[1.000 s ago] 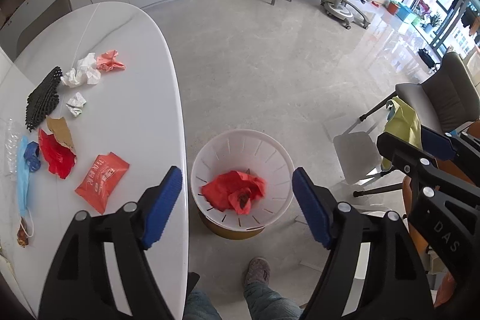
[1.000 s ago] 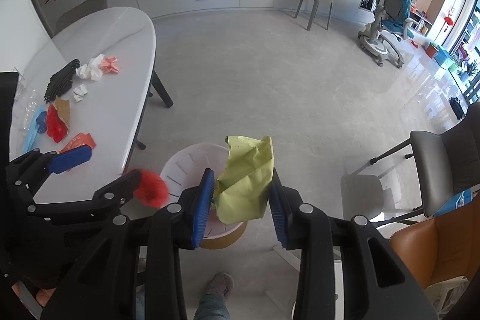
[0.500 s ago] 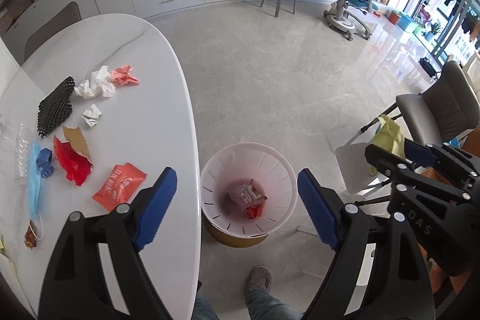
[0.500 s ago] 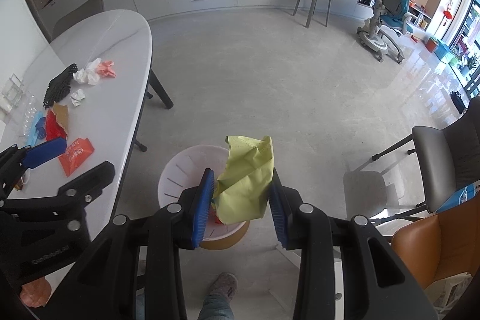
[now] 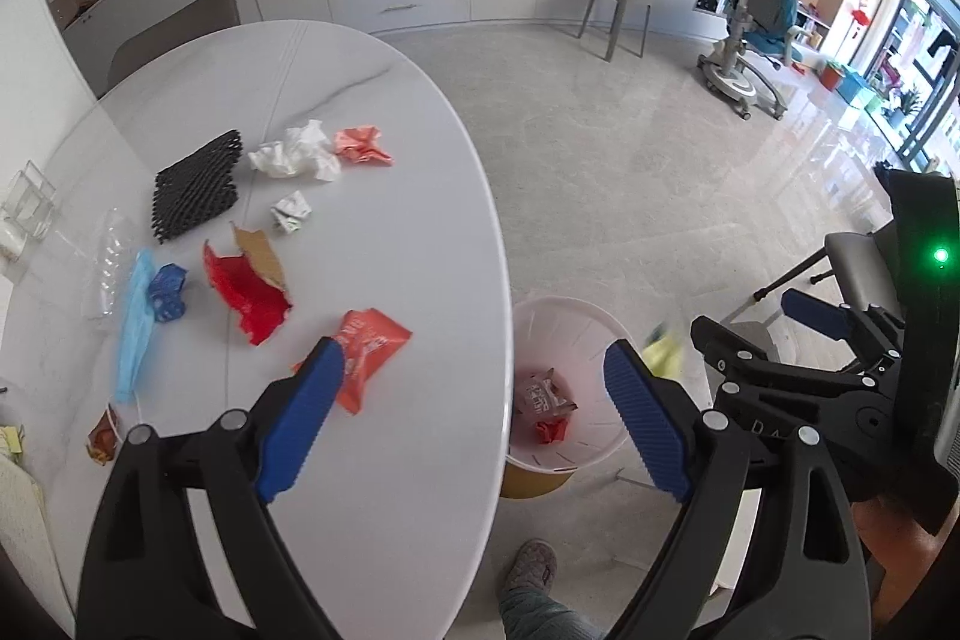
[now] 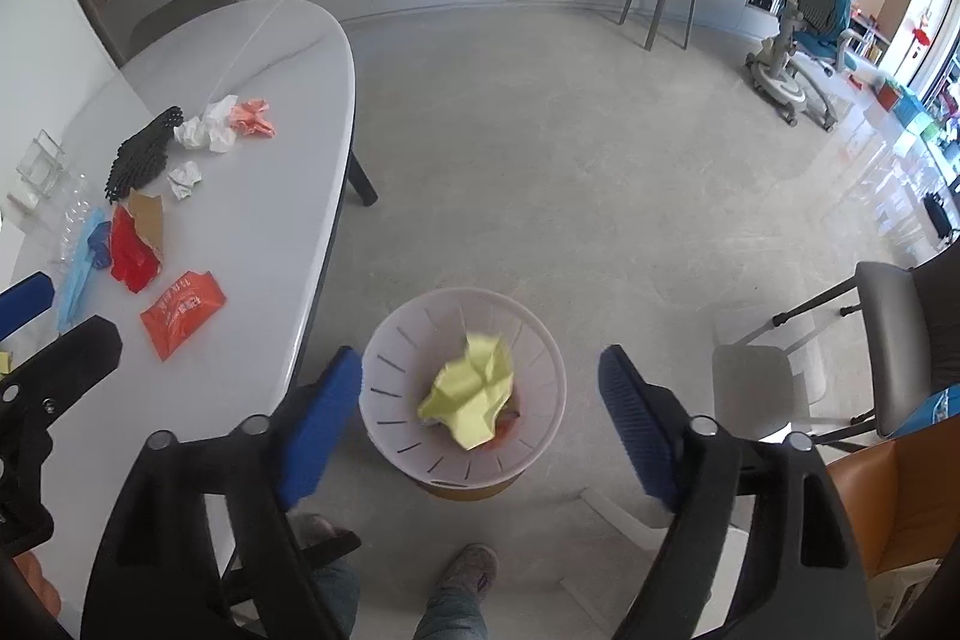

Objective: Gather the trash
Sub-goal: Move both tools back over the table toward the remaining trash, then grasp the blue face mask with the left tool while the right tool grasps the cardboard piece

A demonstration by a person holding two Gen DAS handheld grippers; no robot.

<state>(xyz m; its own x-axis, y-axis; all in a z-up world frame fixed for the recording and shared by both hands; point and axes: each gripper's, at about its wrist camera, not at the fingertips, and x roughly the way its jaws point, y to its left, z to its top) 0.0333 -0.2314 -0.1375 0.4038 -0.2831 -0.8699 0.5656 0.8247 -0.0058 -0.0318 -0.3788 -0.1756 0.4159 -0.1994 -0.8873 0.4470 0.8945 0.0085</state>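
A white slotted bin point(image 6: 555, 382) stands on the floor by the white table point(image 6: 288, 172). My right gripper point(image 6: 480, 418) is open above it, and a yellow crumpled paper point(image 6: 474, 388) is falling into the bin; it shows blurred in the left wrist view point(image 5: 663, 355). The bin point(image 5: 576, 316) holds a red wrapper point(image 5: 549, 403). My left gripper point(image 5: 474, 421) is open and empty over the table edge, close to an orange packet point(image 5: 372, 346). Red wrapper point(image 5: 249, 292), white tissue point(image 5: 297, 154), pink paper point(image 5: 360, 145) and black mesh point(image 5: 195, 184) lie on the table.
A blue mask point(image 5: 135, 316), blue wrapper point(image 5: 168, 286), clear plastic bottle point(image 5: 108, 256) and small white wad point(image 5: 291, 211) also lie on the table. Chairs point(image 6: 888, 304) stand right of the bin. My shoe point(image 6: 474, 571) is just in front of the bin.
My right gripper opened and let go of the yellow paper, which drops into the bin. My left gripper swung left from above the bin toward the table.
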